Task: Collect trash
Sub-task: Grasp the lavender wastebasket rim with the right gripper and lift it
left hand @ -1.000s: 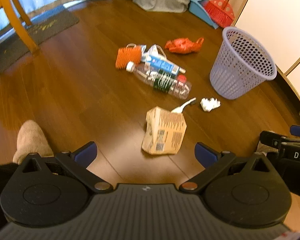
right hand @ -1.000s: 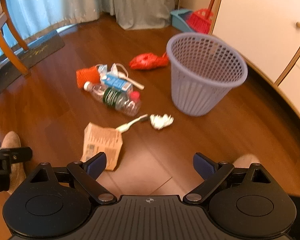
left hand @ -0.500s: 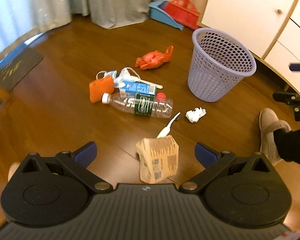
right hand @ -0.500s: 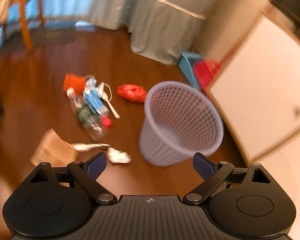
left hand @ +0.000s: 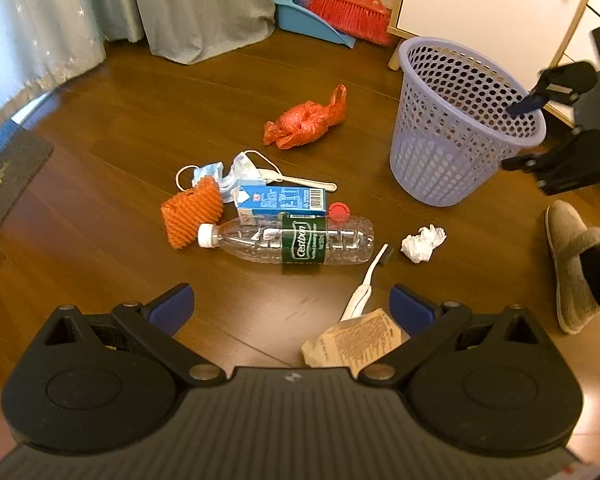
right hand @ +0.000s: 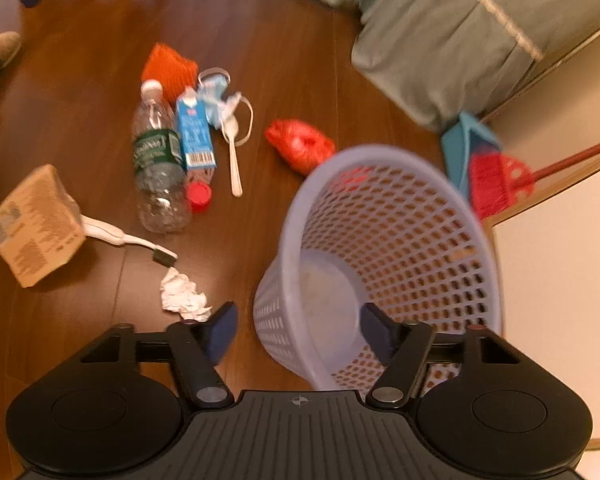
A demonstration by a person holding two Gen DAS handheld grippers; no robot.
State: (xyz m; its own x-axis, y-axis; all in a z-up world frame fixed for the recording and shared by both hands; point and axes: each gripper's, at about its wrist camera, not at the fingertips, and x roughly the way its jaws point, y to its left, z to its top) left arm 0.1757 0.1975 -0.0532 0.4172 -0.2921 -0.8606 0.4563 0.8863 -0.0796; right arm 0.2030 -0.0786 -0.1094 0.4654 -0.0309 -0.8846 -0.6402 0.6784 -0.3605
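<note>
The right gripper (right hand: 298, 330) is hanging over the near rim of the lilac mesh basket (right hand: 384, 264), its fingers (right hand: 220, 330) spread apart, 1 outside the wall on the left and 1 inside the rim, neither clearly touching it. The basket is standing upright on the wooden floor (right hand: 80, 80), holding nothing that shows.

The left gripper (left hand: 290, 306) is hovering with its fingers (left hand: 172, 306) wide apart and gripping nothing; the brown paper bag (left hand: 354, 344) is lying just near its right finger, partly under the gripper body. A white toothbrush (left hand: 366, 284) is poking out beyond the bag. Farther out, a crumpled tissue (left hand: 422, 242) is lying to the right, and a clear bottle (left hand: 292, 238) with a green label is lying flat beside a blue carton (left hand: 282, 200), an orange scrubber (left hand: 192, 210), a face mask (left hand: 224, 170) and a plastic spoon (left hand: 300, 178). An orange plastic bag (left hand: 306, 120) is lying farthest, left of the basket.
</note>
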